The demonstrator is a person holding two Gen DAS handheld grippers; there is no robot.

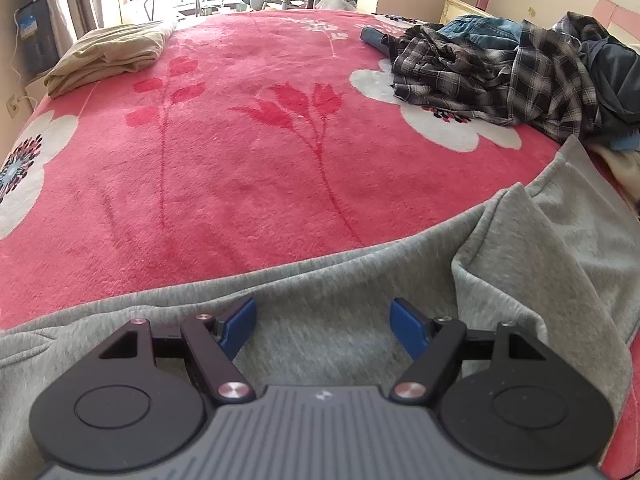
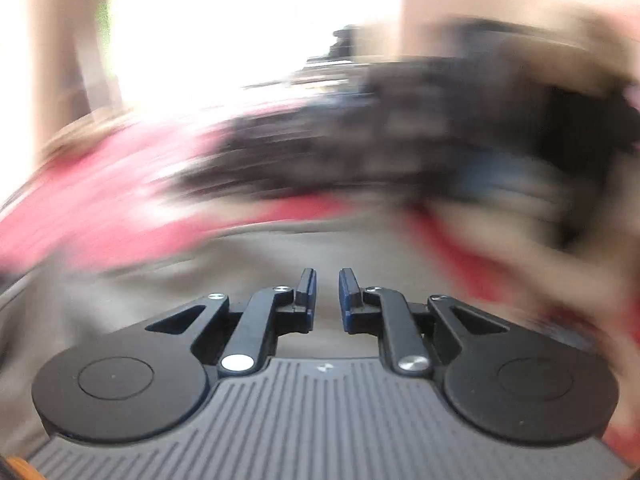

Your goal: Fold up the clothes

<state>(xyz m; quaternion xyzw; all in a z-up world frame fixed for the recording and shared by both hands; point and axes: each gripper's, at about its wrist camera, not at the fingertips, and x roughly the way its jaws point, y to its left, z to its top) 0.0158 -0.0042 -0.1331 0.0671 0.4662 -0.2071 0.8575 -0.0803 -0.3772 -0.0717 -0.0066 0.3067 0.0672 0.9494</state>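
Hovering my left gripper [image 1: 323, 322], jaws wide, over the grey top [image 1: 360, 280] at the bed's [image 1: 240, 160] near edge; right gripper [image 2: 327, 292] narrow, empty. Blurry view, so I could easily grab the wrong layer.

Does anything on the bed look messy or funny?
Yes. The plaid shirts and jeans sit in a crumpled heap at the bed's far right, unlike the neatly folded tan garment at the far left.
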